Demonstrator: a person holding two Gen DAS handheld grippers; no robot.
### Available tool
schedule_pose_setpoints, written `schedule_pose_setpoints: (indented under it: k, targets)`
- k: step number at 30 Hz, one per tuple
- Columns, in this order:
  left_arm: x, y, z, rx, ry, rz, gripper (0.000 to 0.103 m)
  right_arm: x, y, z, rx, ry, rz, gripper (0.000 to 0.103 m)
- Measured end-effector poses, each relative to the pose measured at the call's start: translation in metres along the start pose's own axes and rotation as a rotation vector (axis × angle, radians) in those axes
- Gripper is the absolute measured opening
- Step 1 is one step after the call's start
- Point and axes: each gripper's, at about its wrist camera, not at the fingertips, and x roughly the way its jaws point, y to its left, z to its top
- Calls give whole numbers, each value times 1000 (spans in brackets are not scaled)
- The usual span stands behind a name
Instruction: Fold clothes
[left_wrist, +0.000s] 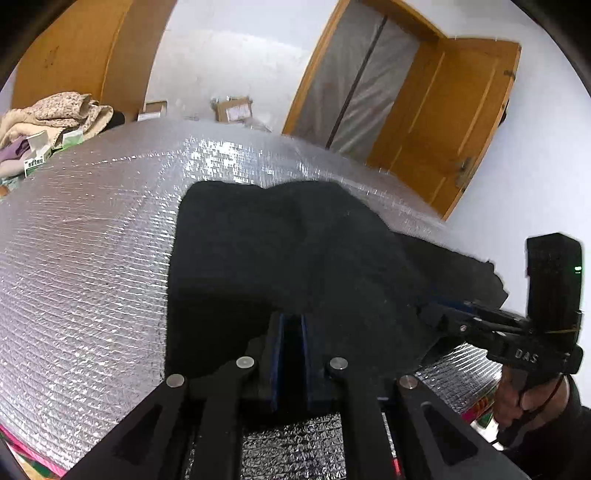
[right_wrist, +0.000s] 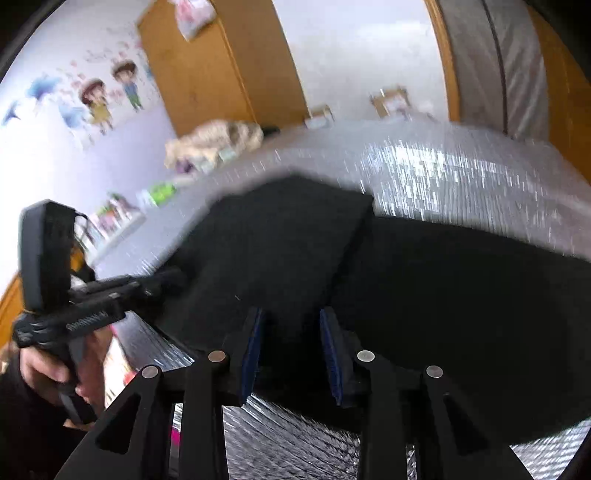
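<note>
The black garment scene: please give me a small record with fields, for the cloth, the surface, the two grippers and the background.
garment: black cloth, lying on the surface, partly folded over
surface: silver quilted foil cover
left gripper: jaws narrow, black cloth between them
right gripper: jaws apart, at the near edge of the cloth
background: beige clothes pile, wooden door, cardboard box

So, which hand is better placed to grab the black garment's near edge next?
Probably right: the right gripper has its jaws wide apart over the near edge of the black garment; the left gripper looks almost shut.
</note>
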Motion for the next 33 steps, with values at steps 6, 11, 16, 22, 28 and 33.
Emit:
schedule_pose_setpoints:
  k: [6,11,16,22,28,33]
  targets:
    - [-19,18,15,-37,-52,71,9,-5,-5,2,42,-1,22,32]
    - [-16,36,55,-73,-50,128,22,-9,-9,12,61,-6,18,32]
    - [9,37,94,-53,-33,92,23,-11,-14,20,71,-23,2,32]
    - [63,36,102,-16,58,54,16,-13,-19,33,80,-45,-19,32]
    - [71,67,95,-162,70,24,3,-5,-22,52,86,-46,-46,32]
    - [72,65,94,-168,67,14,3,10,-18,81,72,-65,-11,32]
